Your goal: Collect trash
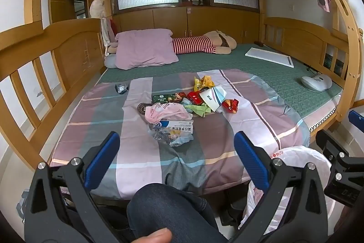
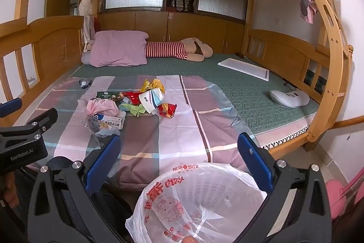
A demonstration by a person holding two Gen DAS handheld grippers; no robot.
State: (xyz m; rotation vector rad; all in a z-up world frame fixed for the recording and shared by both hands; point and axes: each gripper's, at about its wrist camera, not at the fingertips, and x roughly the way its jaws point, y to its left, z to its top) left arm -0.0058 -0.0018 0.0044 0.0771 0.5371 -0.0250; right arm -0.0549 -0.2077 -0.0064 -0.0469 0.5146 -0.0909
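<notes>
A heap of trash (image 1: 182,106) (image 2: 129,104) lies on the checked sheet (image 1: 216,138) (image 2: 173,133) of the lower bunk: snack wrappers, a pink bag, a white box, crumpled clear plastic. A crumpled foil scrap (image 1: 121,88) (image 2: 84,83) lies apart at the far left. My left gripper (image 1: 176,152) is open, short of the heap, with nothing between its blue pads. My right gripper (image 2: 179,154) is open too, hovering over a white basket lined with a printed plastic bag (image 2: 200,199) (image 1: 302,161) at the bed's near edge.
A pink pillow (image 1: 145,48), a striped plush toy (image 1: 204,44), a white board (image 1: 269,56) and a white device (image 1: 316,82) lie further back on the green mattress (image 1: 261,74). Wooden rails stand left and right. A person's knee (image 1: 168,208) is below the left gripper.
</notes>
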